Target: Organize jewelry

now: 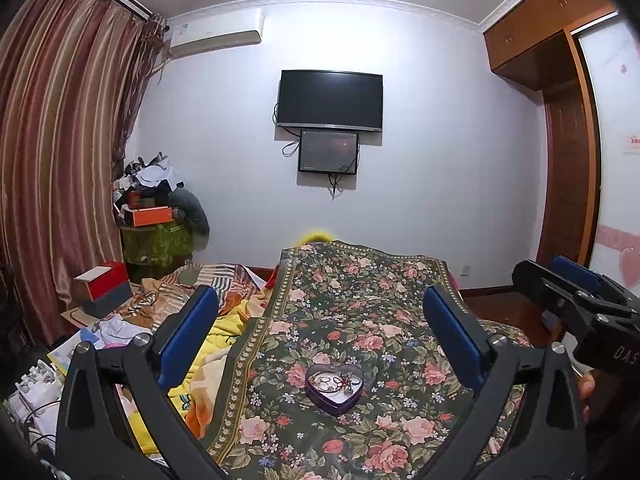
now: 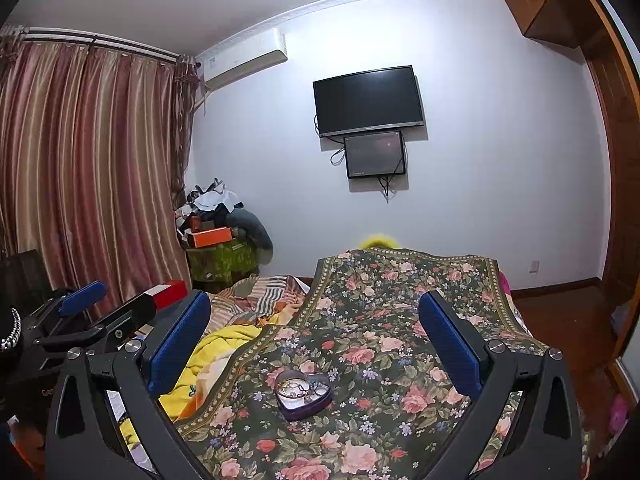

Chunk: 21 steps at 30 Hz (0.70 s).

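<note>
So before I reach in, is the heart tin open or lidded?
Open: the heart tin shows no lid, and jewelry lies visible inside.

A floral cloth point(image 1: 360, 320) covers the bed, with a yellow blanket point(image 1: 216, 336) bunched at its left edge. On the far wall hang 2 dark screens point(image 1: 330, 100).

Both grippers, left point(image 1: 320, 332) and right point(image 2: 314, 332), share black angular frames with silver screws and blue ribbed pads point(image 1: 188, 334); pale lettering (partly cut off) marks the right one's body
</note>
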Tool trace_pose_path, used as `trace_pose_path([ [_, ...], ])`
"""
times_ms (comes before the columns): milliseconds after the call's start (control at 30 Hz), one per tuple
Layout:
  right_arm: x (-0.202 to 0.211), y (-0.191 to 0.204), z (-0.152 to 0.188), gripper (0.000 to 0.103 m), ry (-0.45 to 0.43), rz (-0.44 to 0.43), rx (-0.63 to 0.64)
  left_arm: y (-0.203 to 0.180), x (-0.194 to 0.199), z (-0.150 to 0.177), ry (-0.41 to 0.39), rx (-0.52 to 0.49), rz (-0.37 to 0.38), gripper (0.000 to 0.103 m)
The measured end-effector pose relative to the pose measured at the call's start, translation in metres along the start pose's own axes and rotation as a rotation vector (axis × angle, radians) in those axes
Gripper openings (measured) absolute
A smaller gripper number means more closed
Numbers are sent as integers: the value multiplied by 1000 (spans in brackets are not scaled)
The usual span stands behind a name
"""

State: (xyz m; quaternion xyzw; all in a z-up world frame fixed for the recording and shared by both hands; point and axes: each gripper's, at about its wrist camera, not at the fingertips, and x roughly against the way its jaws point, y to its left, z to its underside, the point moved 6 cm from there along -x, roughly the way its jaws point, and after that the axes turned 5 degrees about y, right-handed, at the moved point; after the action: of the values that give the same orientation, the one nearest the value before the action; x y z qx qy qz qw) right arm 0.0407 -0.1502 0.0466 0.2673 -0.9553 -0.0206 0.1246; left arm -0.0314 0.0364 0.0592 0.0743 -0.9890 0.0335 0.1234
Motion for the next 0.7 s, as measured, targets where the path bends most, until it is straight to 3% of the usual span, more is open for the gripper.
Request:
trace_pose_path([
  [700, -3, 1, 0, 103, 6, 2, 0, 2, -3, -1, 9, 21, 10, 103],
])
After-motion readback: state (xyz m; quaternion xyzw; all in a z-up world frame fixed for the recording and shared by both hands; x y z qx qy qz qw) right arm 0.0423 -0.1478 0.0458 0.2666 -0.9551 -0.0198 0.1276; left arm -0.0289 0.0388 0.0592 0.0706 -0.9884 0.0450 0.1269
